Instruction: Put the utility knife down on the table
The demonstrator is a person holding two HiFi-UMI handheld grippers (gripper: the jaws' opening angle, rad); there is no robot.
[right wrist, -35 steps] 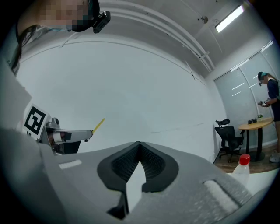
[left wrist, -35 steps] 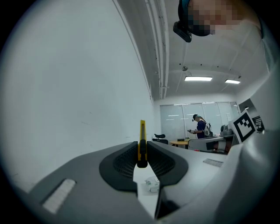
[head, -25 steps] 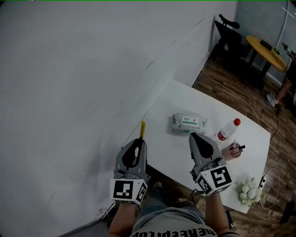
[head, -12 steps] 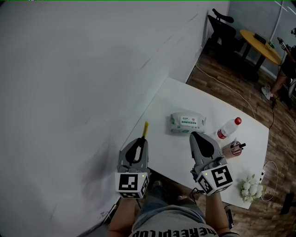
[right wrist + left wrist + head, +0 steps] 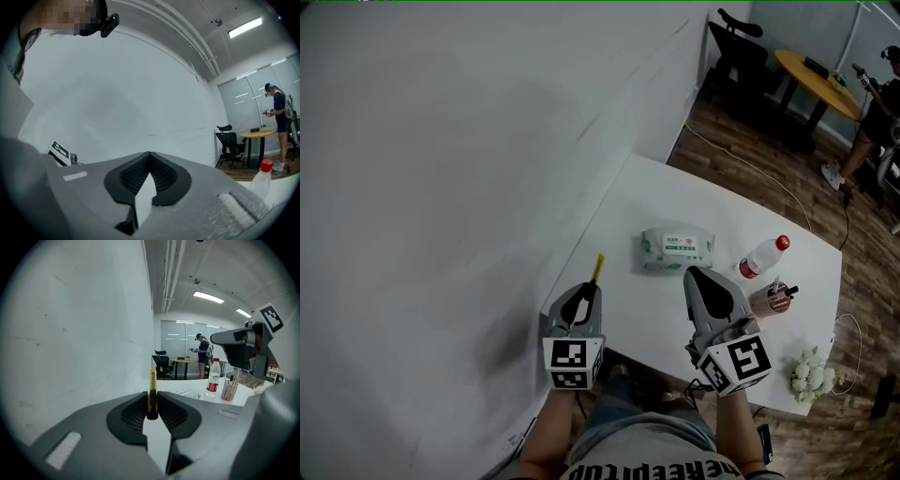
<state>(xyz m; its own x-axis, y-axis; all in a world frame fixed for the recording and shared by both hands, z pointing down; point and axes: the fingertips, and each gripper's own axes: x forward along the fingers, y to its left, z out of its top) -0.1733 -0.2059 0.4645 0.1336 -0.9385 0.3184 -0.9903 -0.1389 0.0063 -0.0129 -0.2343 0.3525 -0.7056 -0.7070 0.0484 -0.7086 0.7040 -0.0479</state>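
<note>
Table (image 5: 694, 202): white, beside grey wall (image 5: 441, 169).
Left gripper (image 5: 590, 288): jaws clamped on yellow utility knife (image 5: 597, 267).
Right gripper (image 5: 694, 274): jaws pressed together, nothing between.

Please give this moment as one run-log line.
left gripper: shut on utility knife | right gripper: shut, empty | utility knife: not released

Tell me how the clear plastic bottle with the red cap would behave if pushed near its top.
The clear plastic bottle with the red cap stands upright, tall and narrow, so it would probably tip rather than slide. Its round body would likely roll on the white table once down. Its fill can't be seen, so weight is uncertain.
</note>
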